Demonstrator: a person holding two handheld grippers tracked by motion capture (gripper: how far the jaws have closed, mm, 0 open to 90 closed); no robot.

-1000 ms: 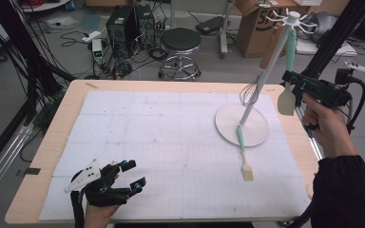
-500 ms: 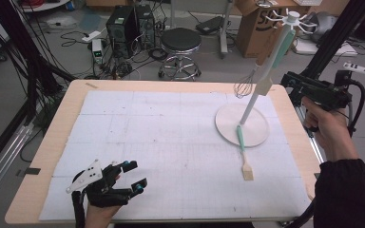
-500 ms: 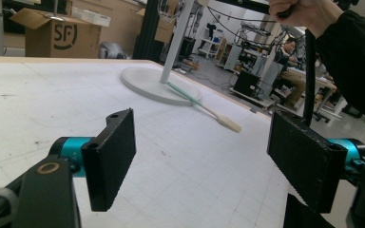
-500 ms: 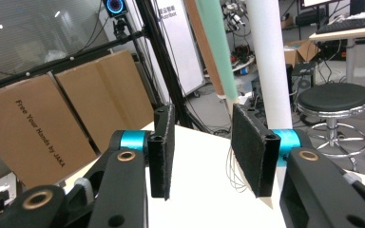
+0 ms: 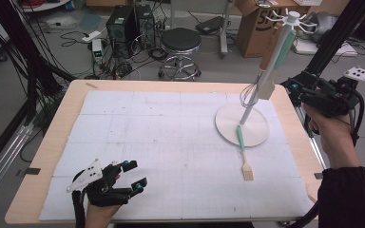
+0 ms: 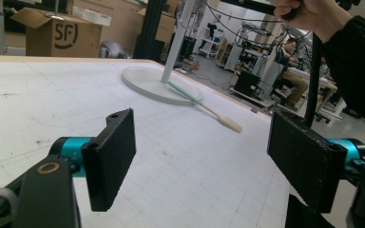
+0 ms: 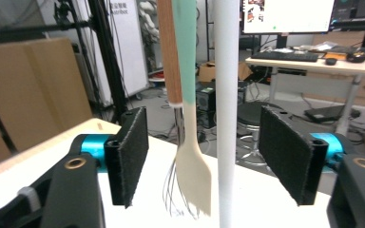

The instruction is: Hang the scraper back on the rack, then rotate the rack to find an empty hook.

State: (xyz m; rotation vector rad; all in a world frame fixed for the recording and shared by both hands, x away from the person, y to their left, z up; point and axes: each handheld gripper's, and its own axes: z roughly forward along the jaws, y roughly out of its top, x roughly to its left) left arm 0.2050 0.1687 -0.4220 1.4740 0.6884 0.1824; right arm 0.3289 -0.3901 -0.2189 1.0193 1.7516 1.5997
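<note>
The right gripper has withdrawn slightly from the rack pole; jaws wide apart, empty. The spatula and whisk hang there. Left gripper gapes, empty, at the table's near edge. A loose spatula lies across the rack base.

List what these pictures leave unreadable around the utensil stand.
- Whisk: high view, wires partly hidden behind the stand pole; right gripper view, behind the hanging spatula.
- Hooks holding the utensils: right gripper view, cut off by the top edge.
- Lying spatula: left gripper view, surface detail too small.
</note>
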